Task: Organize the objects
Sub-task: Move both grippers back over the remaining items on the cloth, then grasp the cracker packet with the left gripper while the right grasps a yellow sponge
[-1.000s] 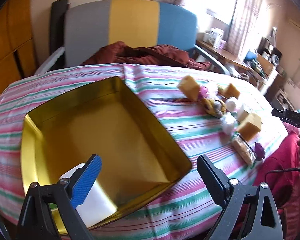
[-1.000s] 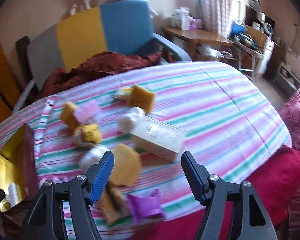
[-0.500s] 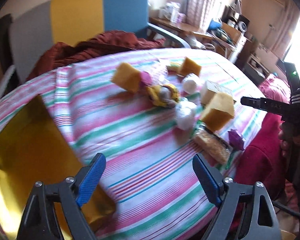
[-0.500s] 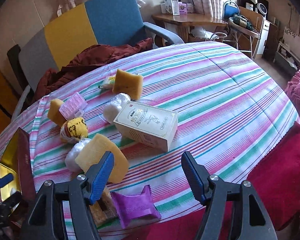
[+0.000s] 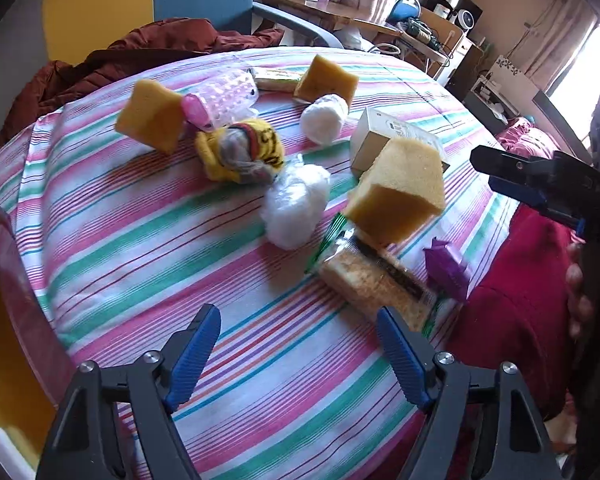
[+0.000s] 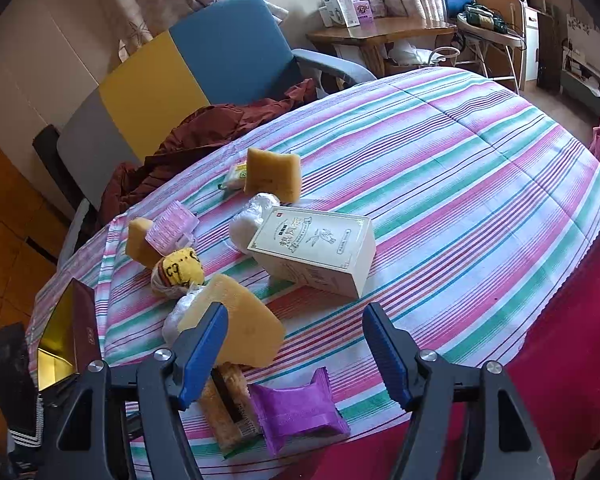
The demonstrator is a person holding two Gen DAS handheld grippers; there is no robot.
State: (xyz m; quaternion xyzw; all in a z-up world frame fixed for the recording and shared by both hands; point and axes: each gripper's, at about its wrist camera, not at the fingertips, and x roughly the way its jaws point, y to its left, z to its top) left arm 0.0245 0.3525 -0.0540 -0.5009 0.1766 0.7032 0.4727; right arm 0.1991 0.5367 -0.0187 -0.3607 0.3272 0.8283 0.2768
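Note:
My left gripper (image 5: 300,340) is open and empty, low over the striped tablecloth (image 5: 140,240), just short of a wrapped cracker pack (image 5: 374,280). Behind the pack lie a yellow sponge (image 5: 400,196), a white plastic wad (image 5: 296,204), a purple sachet (image 5: 446,266) and a yellow sock ball (image 5: 240,152). My right gripper (image 6: 296,348) is open and empty above the purple sachet (image 6: 296,412), with the yellow sponge (image 6: 240,324) by its left finger and a white box (image 6: 316,248) ahead. The gold tin (image 6: 58,340) sits at the far left.
Further back lie two more sponges (image 5: 150,114) (image 5: 326,80), a pink clear case (image 5: 224,96), a white roll (image 5: 324,118) and a small green packet (image 6: 236,174). A chair with a maroon cloth (image 6: 220,128) stands behind the table. Red cloth (image 6: 560,340) hangs at the right edge.
My left gripper has swung right, away from the gold tin and the white item in it, toward the pile of objects. My right gripper has drawn slightly nearer the sponge and sachet.

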